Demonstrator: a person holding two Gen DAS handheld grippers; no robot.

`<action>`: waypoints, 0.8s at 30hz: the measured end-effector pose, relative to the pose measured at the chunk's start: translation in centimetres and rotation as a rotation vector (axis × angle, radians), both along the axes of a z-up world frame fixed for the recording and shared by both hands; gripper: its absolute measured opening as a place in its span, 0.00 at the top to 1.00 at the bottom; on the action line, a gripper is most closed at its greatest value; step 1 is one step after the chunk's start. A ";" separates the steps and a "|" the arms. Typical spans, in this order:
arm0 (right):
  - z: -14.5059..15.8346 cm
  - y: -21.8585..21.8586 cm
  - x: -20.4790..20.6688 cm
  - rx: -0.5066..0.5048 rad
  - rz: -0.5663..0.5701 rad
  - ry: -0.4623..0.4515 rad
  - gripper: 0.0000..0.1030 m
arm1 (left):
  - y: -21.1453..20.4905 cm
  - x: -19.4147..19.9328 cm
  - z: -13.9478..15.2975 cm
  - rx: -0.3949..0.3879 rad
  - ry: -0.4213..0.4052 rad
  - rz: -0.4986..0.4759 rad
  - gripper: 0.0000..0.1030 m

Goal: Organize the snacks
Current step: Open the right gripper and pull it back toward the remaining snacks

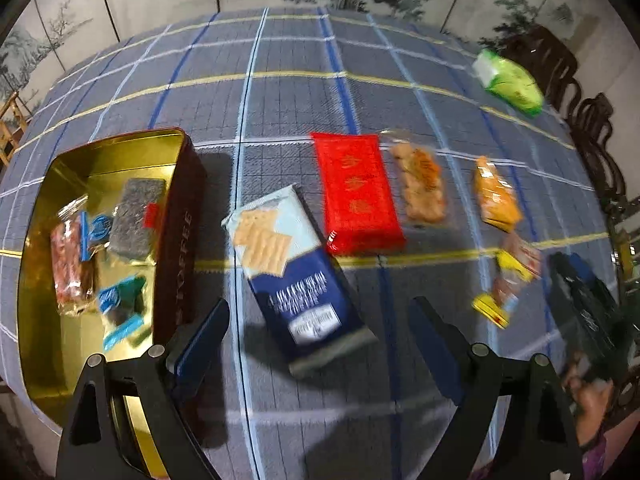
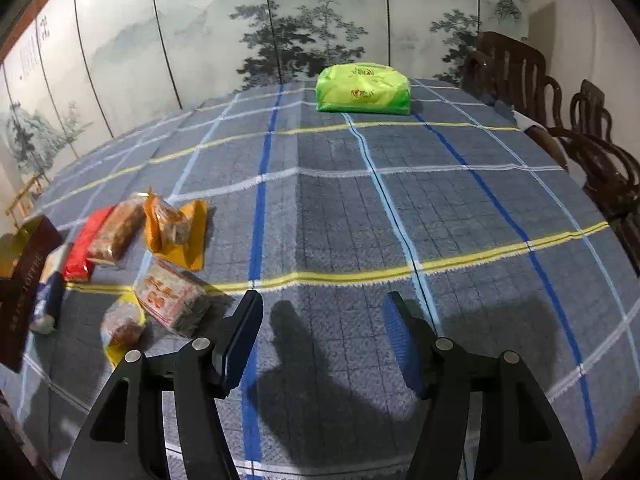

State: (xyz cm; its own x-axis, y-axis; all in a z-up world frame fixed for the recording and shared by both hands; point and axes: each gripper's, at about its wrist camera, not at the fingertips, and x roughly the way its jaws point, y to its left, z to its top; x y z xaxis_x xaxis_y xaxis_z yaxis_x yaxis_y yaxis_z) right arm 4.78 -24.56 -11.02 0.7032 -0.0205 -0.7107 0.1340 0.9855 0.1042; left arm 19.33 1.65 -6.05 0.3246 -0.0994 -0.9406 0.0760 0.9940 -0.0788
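Both wrist views look down over the plaid tablecloth (image 1: 288, 92) (sharing the snacks), close.

a table covered by a grey-blue checked tablecloth (image 1: 288, 92) with blue, white and yellow stripes carries everything. seen from the left wrist, an open dark red metal tin with a gold inside (image 1: 182, 216) stands at nine o'clock. just beside it, at the centre, lies a blue and pale blue cracker packet (image 1: 296, 264). toward one o'clock lies a flat red packet (image 1: 356, 196), then a clear-wrapped brown snack bar (image 1: 420, 184), then an orange wrapped snack (image 1: 496, 196) at three o'clock. below that sit a yellow-edged wrapped snack (image 1: 498, 300) and a pink-labelled clear-wrapped cake (image 1: 524, 254). a bright green plastic bag (image 1: 508, 80) lies well apart at two o'clock, near the far edge.
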 end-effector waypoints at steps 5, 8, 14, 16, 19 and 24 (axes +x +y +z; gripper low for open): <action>-0.2 -0.2 0.2 0.044 0.035 -0.016 0.35 | 0.2 1.7 -1.8 0.023 0.030 0.048 0.16; -0.2 -0.2 0.2 0.059 0.052 -0.027 0.32 | 0.4 2.2 -3.1 0.039 0.056 0.071 0.18; -0.3 -1.0 -0.1 0.124 0.043 -0.035 0.28 | -1.2 1.9 -3.2 0.097 -0.041 0.025 0.50; -0.5 -1.4 0.2 0.149 0.032 -0.027 0.27 | -1.4 1.6 -3.0 0.064 -0.048 0.029 0.54; -0.7 -1.6 0.4 0.164 0.023 -0.014 0.27 | -2.0 0.7 -2.9 0.059 -0.052 0.006 0.54; -0.7 -1.8 0.4 0.189 0.040 -0.013 0.26 | -2.7 -3.5 -1.6 0.001 -0.081 -0.039 0.54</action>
